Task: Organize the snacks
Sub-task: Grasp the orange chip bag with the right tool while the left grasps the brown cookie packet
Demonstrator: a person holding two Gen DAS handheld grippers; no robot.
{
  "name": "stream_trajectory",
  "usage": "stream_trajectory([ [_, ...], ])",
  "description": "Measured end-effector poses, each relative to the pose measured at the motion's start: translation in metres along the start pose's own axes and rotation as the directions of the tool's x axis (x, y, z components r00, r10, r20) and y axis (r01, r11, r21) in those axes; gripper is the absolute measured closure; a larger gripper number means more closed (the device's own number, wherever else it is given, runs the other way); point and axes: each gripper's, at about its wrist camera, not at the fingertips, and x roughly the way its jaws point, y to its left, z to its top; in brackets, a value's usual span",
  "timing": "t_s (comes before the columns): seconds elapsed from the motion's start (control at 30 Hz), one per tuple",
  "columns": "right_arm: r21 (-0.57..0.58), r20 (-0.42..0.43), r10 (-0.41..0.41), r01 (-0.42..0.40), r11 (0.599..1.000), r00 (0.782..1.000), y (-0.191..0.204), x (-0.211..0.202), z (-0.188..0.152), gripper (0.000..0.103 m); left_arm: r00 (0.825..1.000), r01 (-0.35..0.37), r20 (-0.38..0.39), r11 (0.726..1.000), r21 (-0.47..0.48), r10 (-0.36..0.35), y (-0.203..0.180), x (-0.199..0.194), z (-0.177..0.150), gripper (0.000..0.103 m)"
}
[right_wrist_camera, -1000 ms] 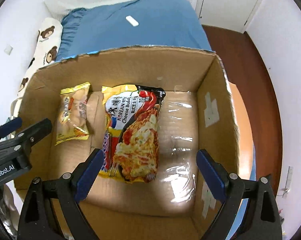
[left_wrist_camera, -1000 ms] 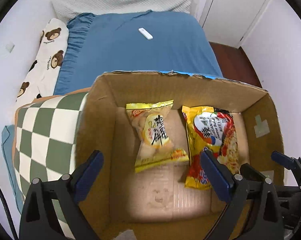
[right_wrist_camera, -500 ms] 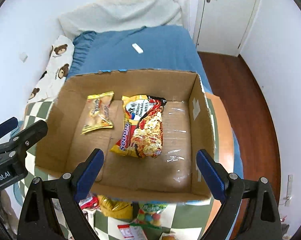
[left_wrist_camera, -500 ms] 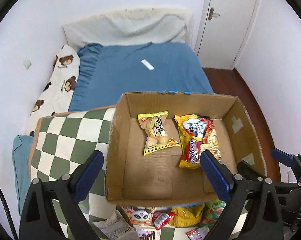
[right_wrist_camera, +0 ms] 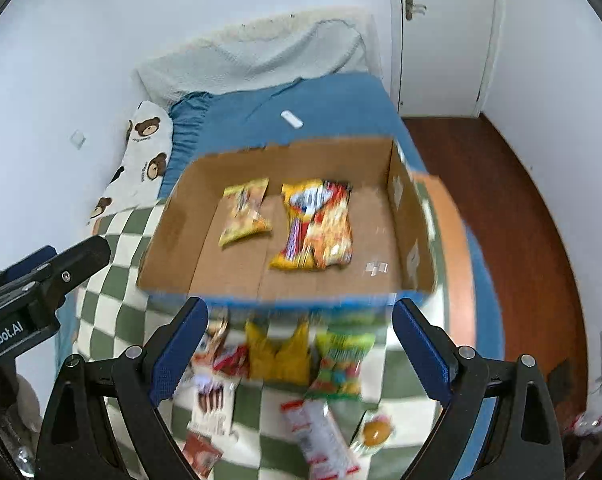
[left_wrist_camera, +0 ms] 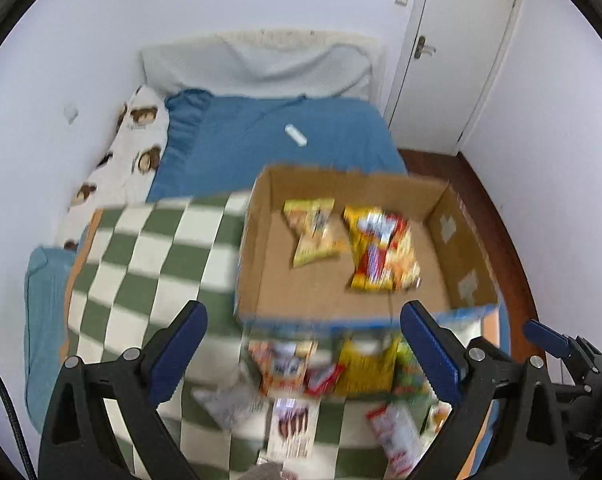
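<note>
A cardboard box (left_wrist_camera: pixel 257 240) (right_wrist_camera: pixel 169 232) sits on a green-and-white checked cloth (left_wrist_camera: pixel 141 264) (right_wrist_camera: pixel 113 304). Inside lie a small yellow snack bag (left_wrist_camera: pixel 311 230) (right_wrist_camera: pixel 243 210) and a larger red-and-yellow noodle packet (left_wrist_camera: pixel 383 248) (right_wrist_camera: pixel 317 224). Several loose snack packets (left_wrist_camera: pixel 341 376) (right_wrist_camera: pixel 293 360) lie on the cloth in front of the box. My left gripper (left_wrist_camera: pixel 301 352) is open and empty above those packets. My right gripper (right_wrist_camera: pixel 301 348) is also open and empty, held above the same pile. Both views are blurred.
A bed with a blue sheet (left_wrist_camera: pixel 285 148) (right_wrist_camera: pixel 321 104) and a small white remote (left_wrist_camera: pixel 295 135) (right_wrist_camera: pixel 291 119) lies behind the box. A bear-print pillow (left_wrist_camera: pixel 137 148) (right_wrist_camera: pixel 141 156) rests by the wall. Wooden floor (right_wrist_camera: pixel 521 220) and a white door (left_wrist_camera: pixel 461 52) are on the right.
Both grippers have pulled back and up from over the box. The box now looks smaller and farther, and the loose packets in front of it have come into view. Both grippers stayed open.
</note>
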Motion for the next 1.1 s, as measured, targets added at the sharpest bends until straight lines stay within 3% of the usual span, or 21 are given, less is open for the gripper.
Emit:
stream_trajectory([
  [0.17,0.065,-0.104,0.035,-0.028,0.998,0.994,-0.010,0.018,-0.062,0.007,0.989,-0.036,-0.145,0.999,-0.003,0.035,0.025,0.026,-0.072,0.004],
  [0.3,0.183,-0.222,0.085,-0.044,0.982,0.971,-0.030,0.038,-0.132,0.007,0.944,-0.056,-0.324,0.997,0.046,0.068,0.043,0.061,-0.145,0.004],
  [0.43,0.290,-0.346,0.116,-0.011,0.957,0.931,-0.050,0.060,-0.211,0.007,0.898,-0.071,-0.423,0.990,0.125,0.118,0.044,0.089,-0.205,0.004],
  [0.5,0.326,-0.417,0.124,0.021,0.945,0.900,-0.054,0.076,-0.248,0.008,0.885,-0.077,-0.446,0.987,0.142,0.133,0.043,0.099,-0.225,0.005],
  [0.6,0.315,-0.471,0.097,0.064,0.947,0.877,-0.049,0.095,-0.284,0.013,0.874,-0.092,-0.460,0.983,0.157,0.155,0.039,0.111,-0.243,0.005],
  [0.7,0.274,-0.520,0.066,0.093,0.957,0.852,-0.039,0.117,-0.308,0.025,0.866,-0.098,-0.470,0.980,0.175,0.171,0.035,0.122,-0.252,0.005],
  [0.77,0.222,-0.543,0.033,0.105,0.969,0.839,-0.030,0.130,-0.319,0.048,0.862,-0.094,-0.474,0.977,0.194,0.177,0.032,0.130,-0.256,0.005],
  [0.83,0.163,-0.534,-0.001,0.104,0.981,0.845,-0.023,0.134,-0.322,0.051,0.859,-0.099,-0.473,0.970,0.222,0.196,0.028,0.138,-0.260,0.010],
  [0.9,0.099,-0.507,-0.026,0.089,0.991,0.861,-0.012,0.133,-0.318,0.053,0.855,-0.086,-0.481,0.968,0.235,0.193,0.025,0.144,-0.263,0.033],
  [0.97,0.056,-0.471,-0.030,0.063,0.996,0.882,-0.002,0.128,-0.308,0.054,0.856,-0.076,-0.482,0.967,0.243,0.188,0.022,0.147,-0.266,0.047],
  [1.03,0.010,-0.425,-0.029,0.036,0.999,0.905,0.008,0.124,-0.298,0.054,0.860,-0.081,-0.478,0.973,0.218,0.179,0.024,0.145,-0.266,0.051],
  [1.1,-0.019,-0.408,-0.023,0.016,1.000,0.913,0.014,0.126,-0.292,0.054,0.865,-0.117,-0.469,0.980,0.160,0.180,0.037,0.143,-0.255,0.051],
])
